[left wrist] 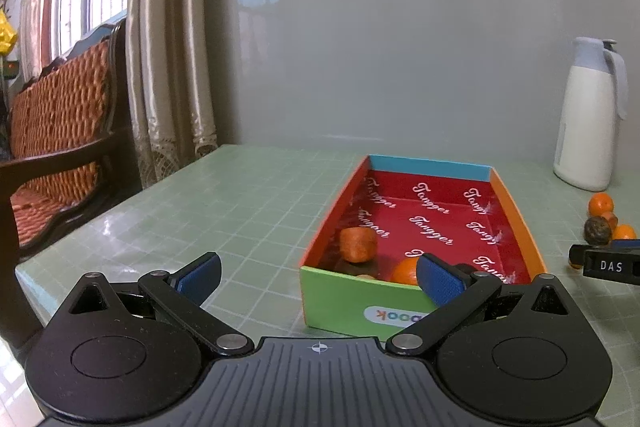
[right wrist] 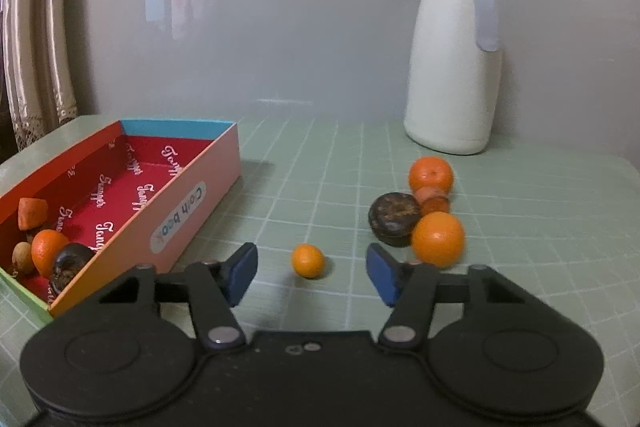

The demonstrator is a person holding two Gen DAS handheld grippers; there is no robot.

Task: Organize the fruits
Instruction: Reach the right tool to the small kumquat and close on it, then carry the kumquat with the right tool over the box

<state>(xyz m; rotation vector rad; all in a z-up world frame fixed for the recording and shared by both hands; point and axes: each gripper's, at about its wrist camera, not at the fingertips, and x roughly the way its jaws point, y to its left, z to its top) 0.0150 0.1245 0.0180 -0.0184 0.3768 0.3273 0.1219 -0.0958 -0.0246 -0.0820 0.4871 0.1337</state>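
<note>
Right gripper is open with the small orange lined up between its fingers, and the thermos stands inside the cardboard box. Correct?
One error: the thermos is not in the cardboard box. The right wrist view shows it standing on the green mat by the wall, well right of the box. The rest holds: the right gripper is open, the small orange lined up between its fingers, untouched.

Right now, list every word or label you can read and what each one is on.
"Tangger": repeated in white script on the red lining inside the box.
"Cloth book": white oval sticker on the box's pink long side; the last letters are blurred.
"DAS": on the right gripper, seen from the left wrist view.
Nothing readable on the white jug.
</note>
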